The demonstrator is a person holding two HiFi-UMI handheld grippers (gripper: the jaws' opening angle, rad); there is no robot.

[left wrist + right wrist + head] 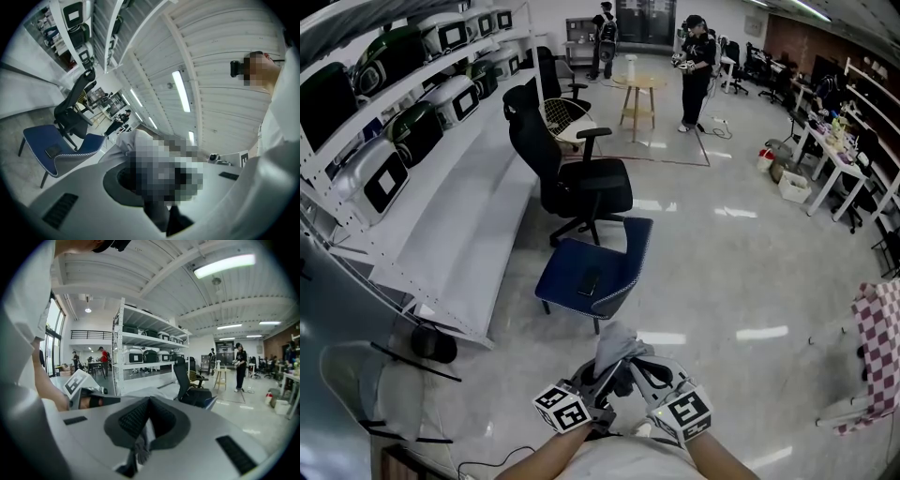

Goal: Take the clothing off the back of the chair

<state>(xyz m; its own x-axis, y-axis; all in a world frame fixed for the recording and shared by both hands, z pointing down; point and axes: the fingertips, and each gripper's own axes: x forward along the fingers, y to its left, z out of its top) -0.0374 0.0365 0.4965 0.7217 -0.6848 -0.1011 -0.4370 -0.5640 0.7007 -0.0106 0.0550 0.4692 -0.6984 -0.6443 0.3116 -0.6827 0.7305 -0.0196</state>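
At lower centre, the left gripper (598,386) and right gripper (645,380) each pinch the crumpled grey cloth garment (617,342), apparently sharing its weight clear of the blue padded chair (567,267).

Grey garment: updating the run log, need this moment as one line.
grey garment: clear of blue chair | left hand-held gripper: shut on it | right hand-held gripper: shut on it
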